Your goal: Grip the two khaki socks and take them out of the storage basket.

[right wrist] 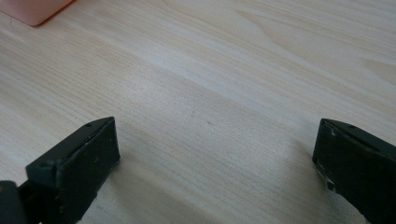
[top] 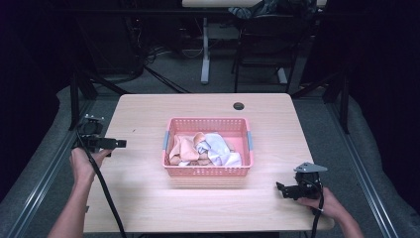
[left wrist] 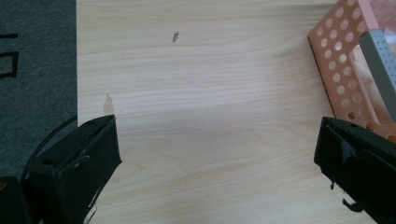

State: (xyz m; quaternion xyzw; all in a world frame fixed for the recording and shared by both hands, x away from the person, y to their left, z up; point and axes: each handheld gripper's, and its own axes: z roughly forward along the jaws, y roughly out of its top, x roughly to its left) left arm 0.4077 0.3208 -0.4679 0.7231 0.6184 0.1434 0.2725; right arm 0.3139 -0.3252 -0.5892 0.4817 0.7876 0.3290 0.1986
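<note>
A pink perforated basket (top: 208, 171) sits mid-table, holding crumpled peach and white cloths (top: 203, 148). My left gripper (top: 118, 144) hovers at the table's left edge, pointing toward the basket, jaws wide apart with nothing between them. In the left gripper view the left gripper (left wrist: 217, 161) looks over bare wood, with the basket's corner (left wrist: 343, 70) at the upper right. My right gripper (top: 283, 190) rests near the front right of the table, aimed left. The right gripper (right wrist: 217, 156) is open over bare wood, and a pink basket corner (right wrist: 35, 11) peeks in at the top left.
The light wooden table (top: 143, 198) has a dark cable hole (top: 238, 106) at the back. A small chip marks the wood (left wrist: 175, 36). Grey floor (left wrist: 37, 84) lies past the table's left edge. Desk legs and a chair (top: 257, 54) stand behind.
</note>
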